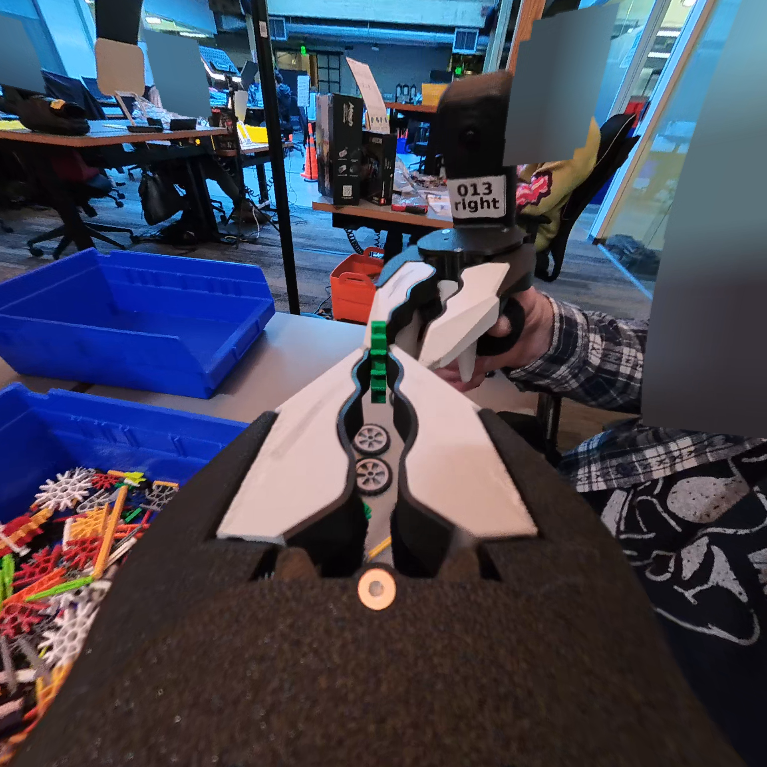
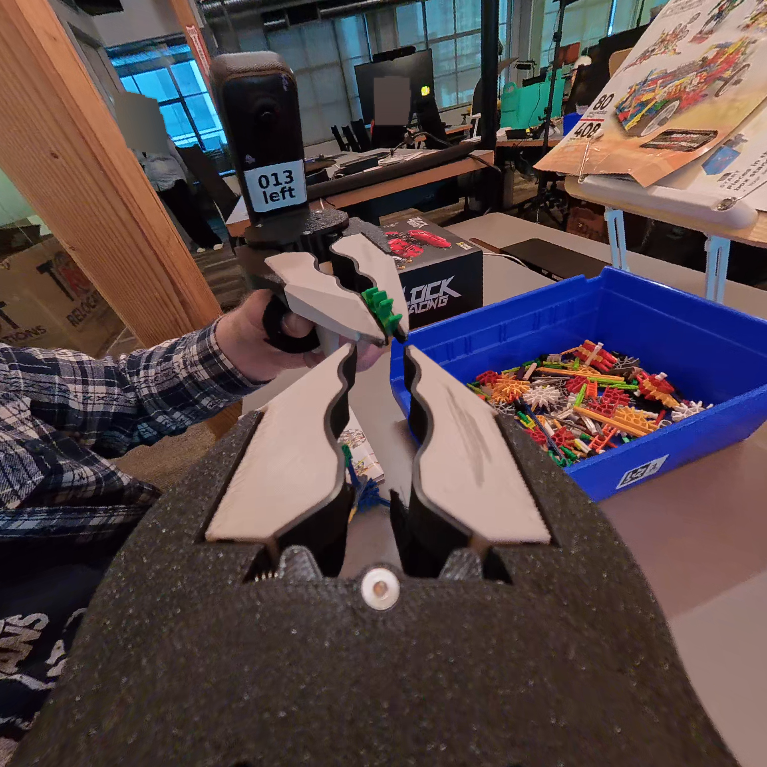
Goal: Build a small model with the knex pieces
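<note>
Left claw [image 1: 379, 361] clamped on green toothed piece [image 1: 378, 365], held in the air above grey table [image 1: 299, 357]; right claw [image 2: 379, 352] parted, tips just short of the piece; blue bin [image 2: 622, 315] edge beside, bare table below

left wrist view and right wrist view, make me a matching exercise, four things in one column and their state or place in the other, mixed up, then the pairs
Things:
1. left gripper
2. right gripper
3. far blue bin
4. two small wheels

States or places:
A. nothing visible inside
B. lying on the table under the left gripper's fingers
C. shut on a green toothed piece
D. open, holding nothing

Pairs: 1-C, 2-D, 3-A, 4-B
</note>
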`<state>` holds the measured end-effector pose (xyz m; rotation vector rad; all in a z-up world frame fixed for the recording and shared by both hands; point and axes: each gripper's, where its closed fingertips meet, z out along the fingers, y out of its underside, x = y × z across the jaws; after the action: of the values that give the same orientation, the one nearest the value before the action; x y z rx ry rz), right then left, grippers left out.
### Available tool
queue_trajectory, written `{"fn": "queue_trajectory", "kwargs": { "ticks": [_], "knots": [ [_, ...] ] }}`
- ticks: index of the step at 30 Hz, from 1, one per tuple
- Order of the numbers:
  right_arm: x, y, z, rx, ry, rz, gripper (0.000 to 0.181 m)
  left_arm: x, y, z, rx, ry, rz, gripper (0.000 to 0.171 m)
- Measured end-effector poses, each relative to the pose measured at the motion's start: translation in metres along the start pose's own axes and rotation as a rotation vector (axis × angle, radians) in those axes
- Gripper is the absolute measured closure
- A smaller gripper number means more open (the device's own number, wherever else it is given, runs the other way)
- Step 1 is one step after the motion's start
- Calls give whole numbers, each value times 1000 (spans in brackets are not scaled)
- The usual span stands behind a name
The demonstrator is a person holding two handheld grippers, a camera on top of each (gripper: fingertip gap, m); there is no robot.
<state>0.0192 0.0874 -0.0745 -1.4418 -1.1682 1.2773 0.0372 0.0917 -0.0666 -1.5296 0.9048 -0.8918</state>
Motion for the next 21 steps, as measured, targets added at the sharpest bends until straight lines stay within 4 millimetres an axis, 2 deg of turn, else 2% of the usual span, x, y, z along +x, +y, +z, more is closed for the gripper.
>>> {"fn": "queue_trajectory", "kwargs": {
  "ticks": [9,14,17,21],
  "knots": [
    [-7,4,-4,77,-50,117,159,6,-10,10,109,79,-103,168],
    [-3,-1,-6,154,-45,182,160,10,-21,9,213,134,-183,168],
    [-10,-8,-7,208,-90,212,160,8,-22,9,245,137,-204,168],
    [-5,-19,-13,278,-42,177,161,11,-26,10,291,178,-252,168]
  ]
}}
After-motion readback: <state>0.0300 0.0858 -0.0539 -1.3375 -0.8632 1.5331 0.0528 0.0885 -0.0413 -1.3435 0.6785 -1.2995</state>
